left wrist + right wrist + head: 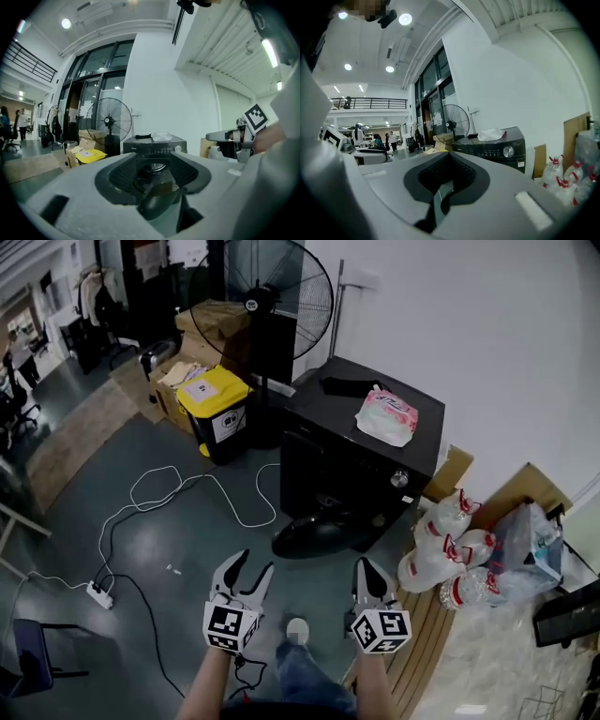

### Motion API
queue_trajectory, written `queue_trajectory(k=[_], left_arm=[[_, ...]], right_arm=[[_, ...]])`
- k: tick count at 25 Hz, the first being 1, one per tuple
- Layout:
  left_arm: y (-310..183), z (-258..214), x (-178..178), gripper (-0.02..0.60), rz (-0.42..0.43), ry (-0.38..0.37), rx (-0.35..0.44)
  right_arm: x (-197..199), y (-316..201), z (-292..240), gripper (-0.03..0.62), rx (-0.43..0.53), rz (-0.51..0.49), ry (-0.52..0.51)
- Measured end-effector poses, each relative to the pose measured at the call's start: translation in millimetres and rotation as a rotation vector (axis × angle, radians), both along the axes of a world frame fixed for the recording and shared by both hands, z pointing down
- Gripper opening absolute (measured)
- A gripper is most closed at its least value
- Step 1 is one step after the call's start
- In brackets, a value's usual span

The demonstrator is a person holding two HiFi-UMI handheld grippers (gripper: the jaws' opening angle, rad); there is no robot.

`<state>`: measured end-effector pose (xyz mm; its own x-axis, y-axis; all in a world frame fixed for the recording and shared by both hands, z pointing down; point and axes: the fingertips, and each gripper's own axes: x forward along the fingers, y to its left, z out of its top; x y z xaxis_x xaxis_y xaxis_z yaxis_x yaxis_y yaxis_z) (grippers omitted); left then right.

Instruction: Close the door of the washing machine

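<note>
My left claw [255, 564] spread, right claw [367, 565] pressed together, facing the washing machine [361, 460], door [314, 533] open, bottles [445, 554] beside.

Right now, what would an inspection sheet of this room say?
Surface: grey floor, cables across it.
Job's things: black washing machine, round door hanging open.
Clutter: pink pack on the machine; bottles beside it; yellow-lidded bin.
Grippers: left gripper open, empty; right gripper nearly shut, empty; both short of the door.
Cables: white cable looping to a power strip.
Surroundings: standing fan, cardboard boxes, white wall.
</note>
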<state>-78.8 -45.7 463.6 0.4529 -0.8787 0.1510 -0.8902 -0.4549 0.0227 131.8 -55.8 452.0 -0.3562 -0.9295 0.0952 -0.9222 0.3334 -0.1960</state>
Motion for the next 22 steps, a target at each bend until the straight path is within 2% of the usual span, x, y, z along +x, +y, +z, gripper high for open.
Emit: queue_trajectory(k=[5,9,15,22], left_arm=[[-88.9,7.6,15.0,0.212,-0.025,0.006,-0.032],[-134.1,15.4,21.2,0.212,-0.032,0.001,-0.041],[-171.5,20.2,24.0,0.212,-0.002,-0.001,-0.067],[-194.3,49.6,32.7,0.212,0.087,-0.042,-0.124]], right_arm=[[7.5,-92.5,7.1,0.014,-0.034,-0.052,0.010],[8.5,-143.6,15.9,0.014,-0.056,-0.079,0.016],[-0.1,-181.2,27.7,0.014,-0.094,-0.094,0.023],[0.9,-203.0,40.6,0.014,-0.137,-0.062,0.039]])
